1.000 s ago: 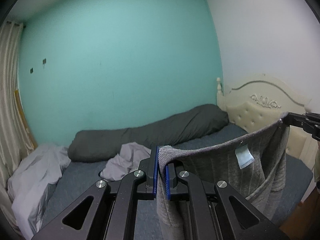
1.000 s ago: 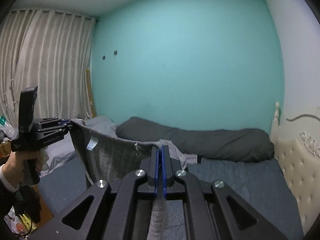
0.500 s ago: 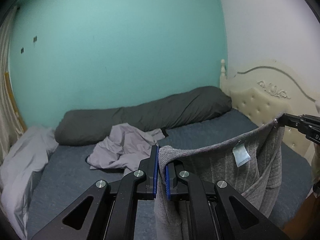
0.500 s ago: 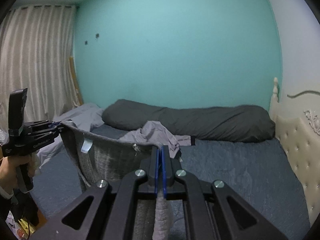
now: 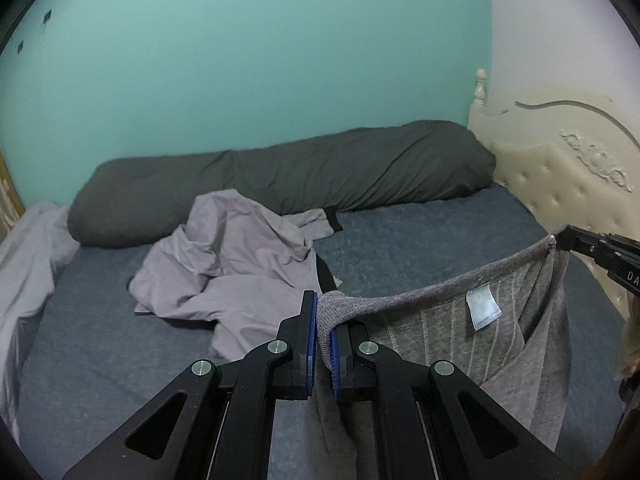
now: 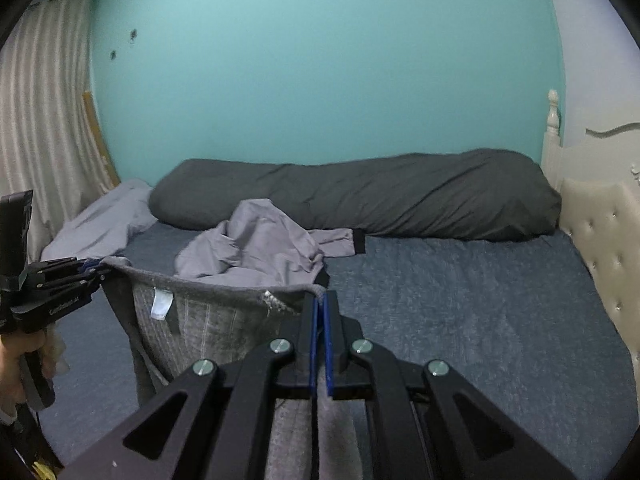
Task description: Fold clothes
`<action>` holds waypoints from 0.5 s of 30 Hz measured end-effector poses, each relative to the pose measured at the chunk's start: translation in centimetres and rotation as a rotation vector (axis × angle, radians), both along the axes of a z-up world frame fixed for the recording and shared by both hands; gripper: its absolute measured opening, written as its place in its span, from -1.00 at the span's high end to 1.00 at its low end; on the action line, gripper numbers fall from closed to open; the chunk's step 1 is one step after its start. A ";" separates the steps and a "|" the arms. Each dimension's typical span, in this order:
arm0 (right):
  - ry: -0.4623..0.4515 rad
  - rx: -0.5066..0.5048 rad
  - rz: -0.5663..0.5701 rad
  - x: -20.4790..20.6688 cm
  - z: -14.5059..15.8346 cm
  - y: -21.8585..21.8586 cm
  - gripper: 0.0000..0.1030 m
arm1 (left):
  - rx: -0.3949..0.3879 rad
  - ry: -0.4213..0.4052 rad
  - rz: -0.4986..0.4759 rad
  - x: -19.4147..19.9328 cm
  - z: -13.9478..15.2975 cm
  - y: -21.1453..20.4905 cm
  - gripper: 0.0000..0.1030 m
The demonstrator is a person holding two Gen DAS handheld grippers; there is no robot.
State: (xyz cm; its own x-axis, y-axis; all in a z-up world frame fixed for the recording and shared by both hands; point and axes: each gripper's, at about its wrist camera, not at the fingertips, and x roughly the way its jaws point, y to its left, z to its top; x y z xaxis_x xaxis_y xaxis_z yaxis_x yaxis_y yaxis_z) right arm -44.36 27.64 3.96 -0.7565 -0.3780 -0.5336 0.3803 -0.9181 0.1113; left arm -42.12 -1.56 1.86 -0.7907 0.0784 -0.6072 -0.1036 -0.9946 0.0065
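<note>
Teal wall and a cream tufted headboard frame a bed covered in blue-grey fabric, where a long dark bolster lies against the wall. At far left a pale sheet spills off the mattress edge; beside it, a crumpled lilac garment waits on the bed, apparently next in line for folding.

Centre frame, the left tool is clamped tight on one top corner of a grey striped knit garment, its blue pads pinching the thick hem. To the right, the right tool, its pads pressed together, grips the opposite corner, so the hem stretches between the two as a sagging line with the white label facing the left camera. Holding both corners apart lets the knit hang open and smooth itself under its own weight, clear of the lilac heap beyond.

Both tools point downward over the open stretch of mattress, which suggests the knit is about to be laid flat there. A hand grips the left tool's handle at the edge of the right camera's view.
</note>
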 end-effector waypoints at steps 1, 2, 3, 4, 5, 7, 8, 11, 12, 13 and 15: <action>-0.007 0.004 -0.005 -1.4 -0.7 -0.1 0.95 | 0.002 -0.010 0.002 -1.3 -0.8 -0.1 0.89; -0.015 0.006 -0.010 -2.6 -1.4 -0.2 0.95 | 0.005 -0.019 0.003 -2.5 -1.5 -0.2 0.89; -0.023 0.006 -0.015 -3.8 -2.0 -0.2 0.95 | 0.005 -0.027 0.004 -3.3 -2.1 -0.2 0.89; -0.033 0.006 -0.020 -4.9 -2.7 -0.4 0.95 | 0.004 -0.038 0.005 -4.3 -2.9 -0.3 0.89; -0.042 0.010 -0.025 -6.0 -3.4 -0.6 0.95 | 0.004 -0.049 0.006 -5.4 -3.7 -0.4 0.89; -0.062 0.025 -0.031 -7.9 -4.9 -1.0 0.95 | 0.004 -0.077 0.012 -7.5 -5.6 -0.6 0.89; -0.072 0.030 -0.034 -8.9 -5.7 -1.2 0.95 | 0.004 -0.090 0.015 -8.6 -6.6 -0.7 0.89; -0.109 0.038 -0.046 -11.6 -8.3 -1.8 0.95 | 0.000 -0.133 0.020 -11.3 -9.7 -0.8 0.89; -0.123 0.043 -0.049 -12.4 -9.3 -2.0 0.95 | -0.001 -0.144 0.021 -11.7 -10.4 -0.7 0.89; -0.132 0.050 -0.051 -13.0 -10.3 -2.1 0.95 | -0.001 -0.154 0.021 -12.4 -11.3 -0.7 0.89; -0.150 0.066 -0.054 -14.2 -12.2 -2.5 0.95 | -0.005 -0.180 0.024 -13.7 -13.4 -0.7 0.89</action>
State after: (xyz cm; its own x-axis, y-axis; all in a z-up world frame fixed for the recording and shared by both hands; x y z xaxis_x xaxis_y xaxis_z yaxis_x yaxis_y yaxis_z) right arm -58.54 25.18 -8.26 -0.6846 -0.2994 -0.6646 0.3139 -0.9440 0.1019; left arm -55.87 -2.25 -11.55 -0.6707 0.0576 -0.7395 -0.0798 -0.9968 -0.0053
